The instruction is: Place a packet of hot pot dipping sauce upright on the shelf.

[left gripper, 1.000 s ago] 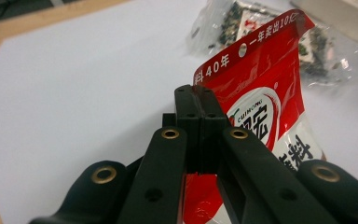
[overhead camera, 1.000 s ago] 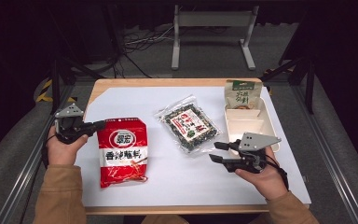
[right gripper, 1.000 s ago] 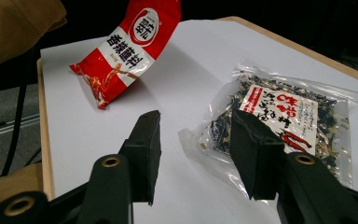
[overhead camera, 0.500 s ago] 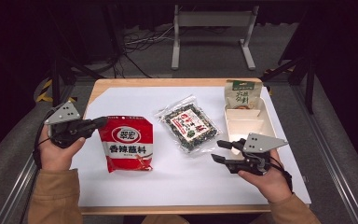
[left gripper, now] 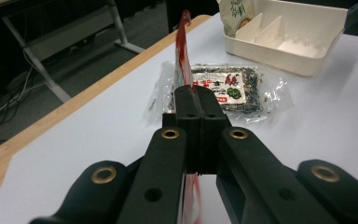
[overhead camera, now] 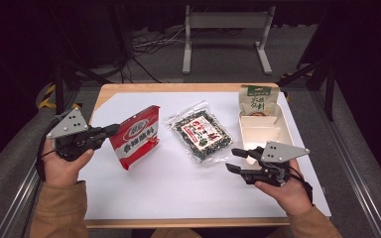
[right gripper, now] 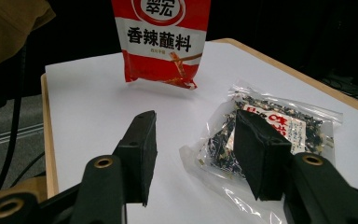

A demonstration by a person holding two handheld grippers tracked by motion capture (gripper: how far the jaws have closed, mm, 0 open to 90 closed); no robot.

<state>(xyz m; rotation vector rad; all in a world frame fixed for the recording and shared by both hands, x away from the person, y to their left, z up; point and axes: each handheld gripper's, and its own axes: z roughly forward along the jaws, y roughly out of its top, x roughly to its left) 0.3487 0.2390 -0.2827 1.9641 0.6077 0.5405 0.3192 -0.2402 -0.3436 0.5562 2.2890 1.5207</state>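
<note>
Cut off at the right gripper view's top edge: red seasoning packet (right gripper: 161, 42). Hidden behind the black pads (left gripper: 200, 128) in the left gripper view: its pinched edge. Too small to read: green pouch (overhead camera: 257, 100) print.

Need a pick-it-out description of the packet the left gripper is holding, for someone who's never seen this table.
On the white sheet covering the wooden table, look to the left side, where the left gripper is shut on the edge of a red packet and holds it tilted up. It is red and white with a round logo and dark lettering, unlike the clear seaweed bag lying flat mid-table and the green pouch standing in the white tray.
</note>
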